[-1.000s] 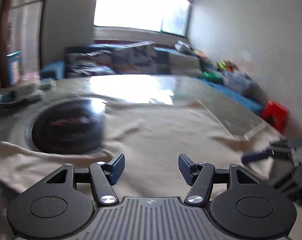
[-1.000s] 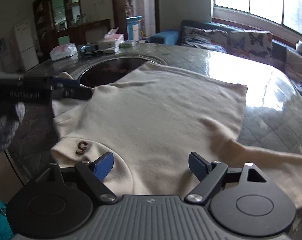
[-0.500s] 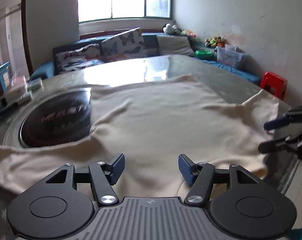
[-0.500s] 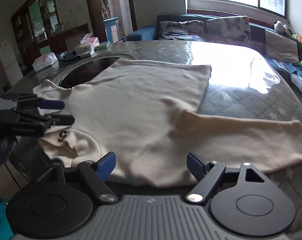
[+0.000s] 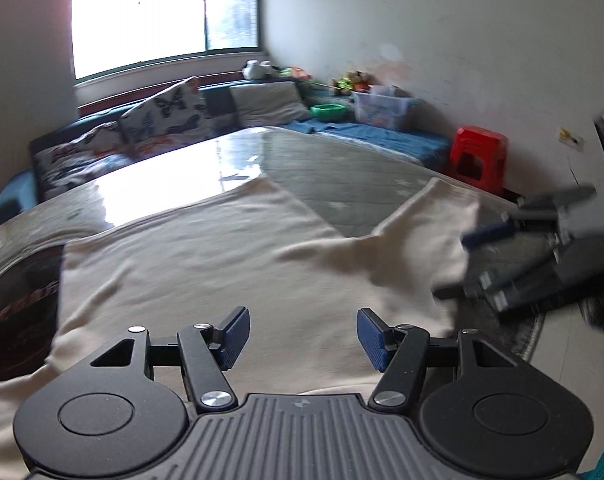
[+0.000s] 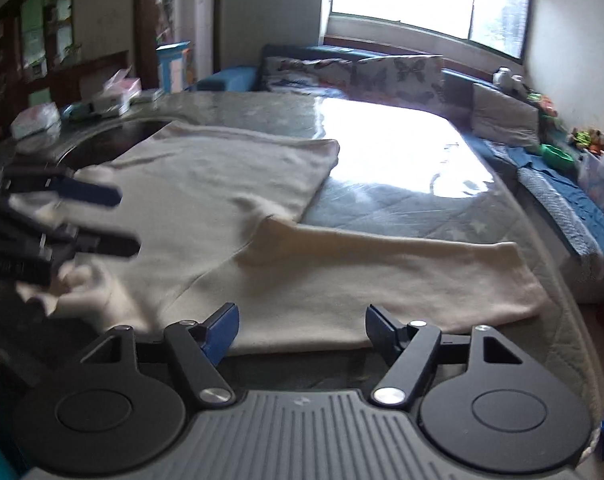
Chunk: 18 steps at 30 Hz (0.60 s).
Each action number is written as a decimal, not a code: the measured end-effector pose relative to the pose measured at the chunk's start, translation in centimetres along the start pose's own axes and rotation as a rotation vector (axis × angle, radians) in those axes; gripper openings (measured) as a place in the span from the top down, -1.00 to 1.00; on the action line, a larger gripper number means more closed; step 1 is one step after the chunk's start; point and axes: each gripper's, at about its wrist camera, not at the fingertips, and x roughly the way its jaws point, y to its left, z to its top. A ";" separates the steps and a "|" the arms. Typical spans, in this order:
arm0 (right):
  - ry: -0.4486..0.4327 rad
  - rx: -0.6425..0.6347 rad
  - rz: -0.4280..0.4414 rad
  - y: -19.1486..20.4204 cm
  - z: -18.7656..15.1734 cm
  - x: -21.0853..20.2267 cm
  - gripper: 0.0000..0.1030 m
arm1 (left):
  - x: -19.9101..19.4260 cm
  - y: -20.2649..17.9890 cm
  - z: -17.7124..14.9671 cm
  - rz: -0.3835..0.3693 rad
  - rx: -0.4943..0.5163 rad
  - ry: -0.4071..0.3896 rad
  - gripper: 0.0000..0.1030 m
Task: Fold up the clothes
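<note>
Cream long-sleeved knit sweater [image 6: 230,184] lay spread flat across the round grey quilted counter [image 6: 401,200], its body toward the dark circular inset [image 5: 18,300] and one sleeve [image 6: 421,272] stretched out along the near edge. The fabric looked soft, matte and limp, with shallow wrinkles across the chest; it would probably drape and sag wherever it was lifted, weigh little, and slide easily over the glossy covering. Good places to take hold seemed to be the thicker seams: the sleeve cuff, the shoulder, or the straight hem, where a pinch would catch doubled cloth instead of a single loose layer.

The left tool [image 5: 302,336] hovered low over the garment's near edge with its blue-padded fingers [image 5: 234,336] spread wide and nothing between them. The right tool [image 6: 300,332] was likewise spread apart and empty, poised just short of the sleeve's edge. Each appeared in the other's view, blurred.

Beyond the counter stood a sofa with butterfly-print cushions [image 5: 162,116], a red plastic stool [image 5: 477,156] by the wall, and tissue packs [image 6: 34,120] on the far rim
</note>
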 end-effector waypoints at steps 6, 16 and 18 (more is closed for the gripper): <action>-0.017 0.185 -0.179 -6.3 0.4 1.1 -0.19 | 1.0 -1.7 -0.2 -0.027 0.037 0.011 -0.22; -0.031 0.423 -0.338 -12.7 -0.6 3.2 0.40 | 0.9 -1.2 1.3 -0.034 0.007 -0.005 -0.20; -0.044 0.414 -0.354 -12.6 -0.9 3.3 0.60 | 1.0 -1.3 1.7 -0.045 0.004 -0.010 -0.20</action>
